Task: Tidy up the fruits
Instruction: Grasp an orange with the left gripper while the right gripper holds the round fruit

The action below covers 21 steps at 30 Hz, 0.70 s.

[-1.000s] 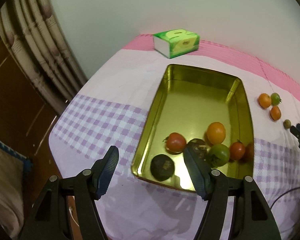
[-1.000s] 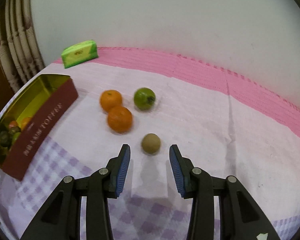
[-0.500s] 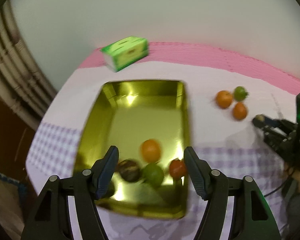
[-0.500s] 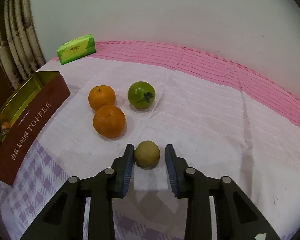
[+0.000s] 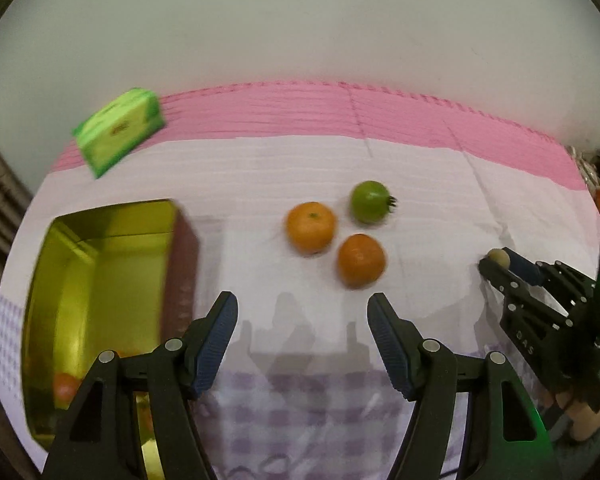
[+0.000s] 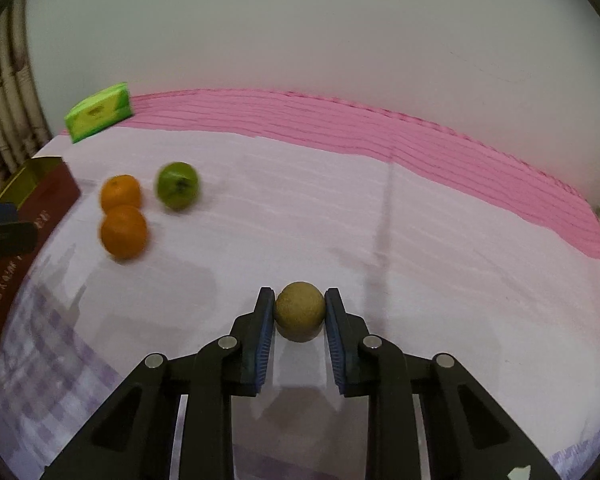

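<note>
My right gripper (image 6: 300, 312) is shut on a small brown round fruit (image 6: 300, 310), held just above the cloth; it also shows in the left wrist view (image 5: 499, 258). Two oranges (image 5: 311, 227) (image 5: 361, 260) and a green tomato (image 5: 369, 201) lie together on the cloth; they also show in the right wrist view (image 6: 121, 193) (image 6: 124, 232) (image 6: 177, 185). My left gripper (image 5: 302, 320) is open and empty, just in front of the oranges. The gold toffee tin (image 5: 100, 264) lies at the left with fruit in its near end, mostly hidden.
A green tissue pack (image 5: 118, 134) lies at the far left by the wall. The table carries a pink, white and purple-checked cloth (image 5: 300, 160). A curtain (image 6: 4, 120) hangs at the left. My hand holds the right gripper at the right edge of the left wrist view.
My right gripper has closed on the brown fruit and lifted and drawn it back to the right. My left gripper has swung right, from over the tin to in front of the oranges.
</note>
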{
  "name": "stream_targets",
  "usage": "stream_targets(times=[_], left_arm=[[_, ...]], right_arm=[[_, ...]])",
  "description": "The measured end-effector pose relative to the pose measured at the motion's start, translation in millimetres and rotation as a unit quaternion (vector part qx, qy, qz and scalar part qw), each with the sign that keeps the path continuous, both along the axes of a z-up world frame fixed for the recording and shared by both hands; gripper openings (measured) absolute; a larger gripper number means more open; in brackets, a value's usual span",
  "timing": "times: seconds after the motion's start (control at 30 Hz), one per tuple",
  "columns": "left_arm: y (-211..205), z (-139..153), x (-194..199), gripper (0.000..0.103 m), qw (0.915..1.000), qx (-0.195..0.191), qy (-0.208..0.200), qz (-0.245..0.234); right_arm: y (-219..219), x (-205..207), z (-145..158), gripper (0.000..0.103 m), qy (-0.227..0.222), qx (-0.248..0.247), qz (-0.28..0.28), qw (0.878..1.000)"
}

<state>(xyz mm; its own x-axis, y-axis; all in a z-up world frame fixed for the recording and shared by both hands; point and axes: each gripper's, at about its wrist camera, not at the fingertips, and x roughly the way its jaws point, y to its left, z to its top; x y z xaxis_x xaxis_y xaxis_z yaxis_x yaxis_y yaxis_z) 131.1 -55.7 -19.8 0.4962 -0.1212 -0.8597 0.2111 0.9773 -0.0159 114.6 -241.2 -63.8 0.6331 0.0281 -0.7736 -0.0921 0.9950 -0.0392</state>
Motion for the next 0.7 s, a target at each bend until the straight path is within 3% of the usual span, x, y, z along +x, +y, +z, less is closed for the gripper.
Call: stream_targets(times=[0.47, 0.6, 0.63, 0.7], left_arm=[[-38.1, -37.6, 44.9, 0.067, 0.9989, -0.007, 0.045, -0.008], [-40.8, -42.6, 46.3, 0.05, 0.9989, -0.002, 0.046, -0.007], [-41.6, -42.0, 45.8, 0.04, 0.999, -0.005, 0.042, -0.011], [-43.3, -39.7, 40.7, 0.038, 0.9989, -0.001, 0.043, -0.019]], right_arm=[[-15.3, 2.1, -2.3, 0.024, 0.005, 0.032, -0.009, 0.999], [-12.6, 2.2, -2.0, 0.024, 0.006, 0.023, -0.008, 1.0], [-12.9, 2.1, -2.1, 0.024, 0.006, 0.023, -0.008, 1.0], [-12.7, 1.8, -2.3, 0.024, 0.006, 0.023, -0.008, 1.0]])
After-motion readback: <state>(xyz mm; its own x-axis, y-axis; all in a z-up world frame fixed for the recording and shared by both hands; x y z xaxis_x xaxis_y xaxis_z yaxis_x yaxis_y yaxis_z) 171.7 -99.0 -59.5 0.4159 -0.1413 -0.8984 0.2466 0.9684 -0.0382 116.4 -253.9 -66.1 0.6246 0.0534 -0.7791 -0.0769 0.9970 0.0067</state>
